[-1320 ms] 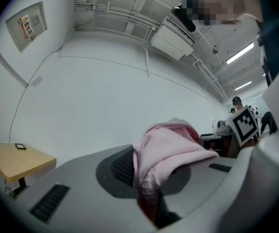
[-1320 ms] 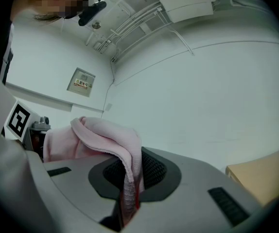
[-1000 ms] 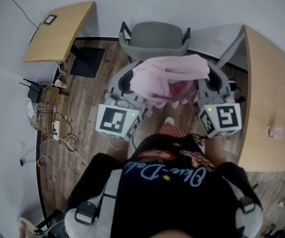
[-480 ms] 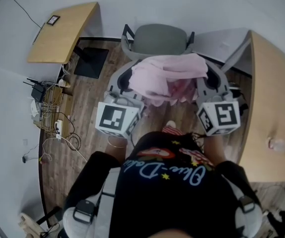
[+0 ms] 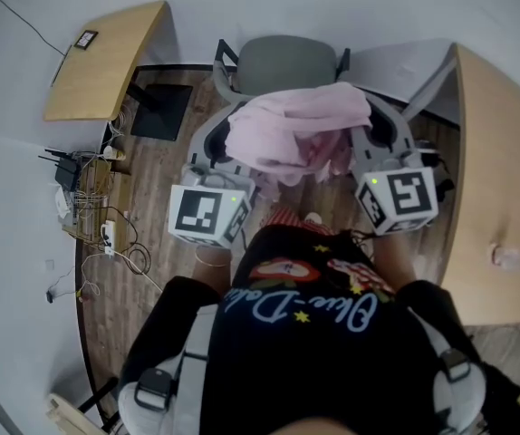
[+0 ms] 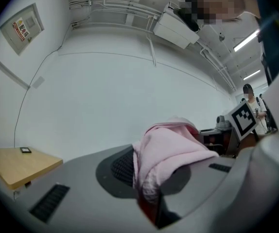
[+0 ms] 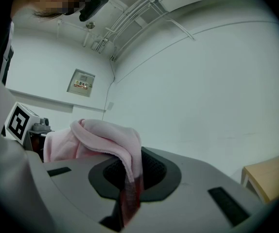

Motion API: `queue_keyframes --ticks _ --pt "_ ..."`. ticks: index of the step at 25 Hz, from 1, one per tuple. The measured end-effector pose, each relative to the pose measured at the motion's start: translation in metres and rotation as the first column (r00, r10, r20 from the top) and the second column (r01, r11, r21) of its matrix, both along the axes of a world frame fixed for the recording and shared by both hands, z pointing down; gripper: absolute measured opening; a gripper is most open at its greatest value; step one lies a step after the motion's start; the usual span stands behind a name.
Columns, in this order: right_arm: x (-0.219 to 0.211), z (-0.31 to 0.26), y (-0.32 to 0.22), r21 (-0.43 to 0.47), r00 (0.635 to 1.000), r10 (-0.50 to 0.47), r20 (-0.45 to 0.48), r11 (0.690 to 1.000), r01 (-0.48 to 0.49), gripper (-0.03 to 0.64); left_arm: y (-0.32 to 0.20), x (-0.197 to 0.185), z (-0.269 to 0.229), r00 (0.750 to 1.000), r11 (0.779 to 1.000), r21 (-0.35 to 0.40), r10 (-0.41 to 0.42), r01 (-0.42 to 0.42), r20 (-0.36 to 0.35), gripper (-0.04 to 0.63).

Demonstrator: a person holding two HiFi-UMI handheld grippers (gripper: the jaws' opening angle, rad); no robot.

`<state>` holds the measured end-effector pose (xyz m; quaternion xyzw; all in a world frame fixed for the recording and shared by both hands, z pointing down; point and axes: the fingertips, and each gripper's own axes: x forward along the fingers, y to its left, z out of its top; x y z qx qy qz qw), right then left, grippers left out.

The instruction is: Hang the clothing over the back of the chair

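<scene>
One pink clothing item (image 5: 296, 132), soft and fleecy and bunched into rounded folds, is held up between two claws just in front of one chair (image 5: 284, 63). Whether it touches the chair cannot be told. The chair is grey with a rounded padded back and two dark armrests.

The left claw (image 6: 148, 200) is clamped on one edge of the clothing, and the right claw (image 7: 127, 198) is clamped on the other edge, a thin fold pinched in each. Both claws are smooth grey plastic, and each carries one white cube with black square markers.

Two pale wooden worktops flank the chair: a curved one to its left (image 5: 106, 57) carries one small dark flat device (image 5: 85, 38), and another stands to its right (image 5: 495, 179). The floor (image 5: 165, 166) around the chair is wood plank.
</scene>
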<state>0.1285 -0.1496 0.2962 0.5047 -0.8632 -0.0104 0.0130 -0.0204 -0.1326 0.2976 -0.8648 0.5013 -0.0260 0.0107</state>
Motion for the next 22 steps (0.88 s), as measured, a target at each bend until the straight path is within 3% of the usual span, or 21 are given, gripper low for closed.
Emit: queue_keyframes --ticks 22 --pt "-0.031 0.022 -0.106 -0.076 0.991 0.129 -0.021 0.989 -0.13 0.023 -0.128 -0.033 0.018 0.992 0.991 -0.039 0.124 -0.124 0.0 0.043"
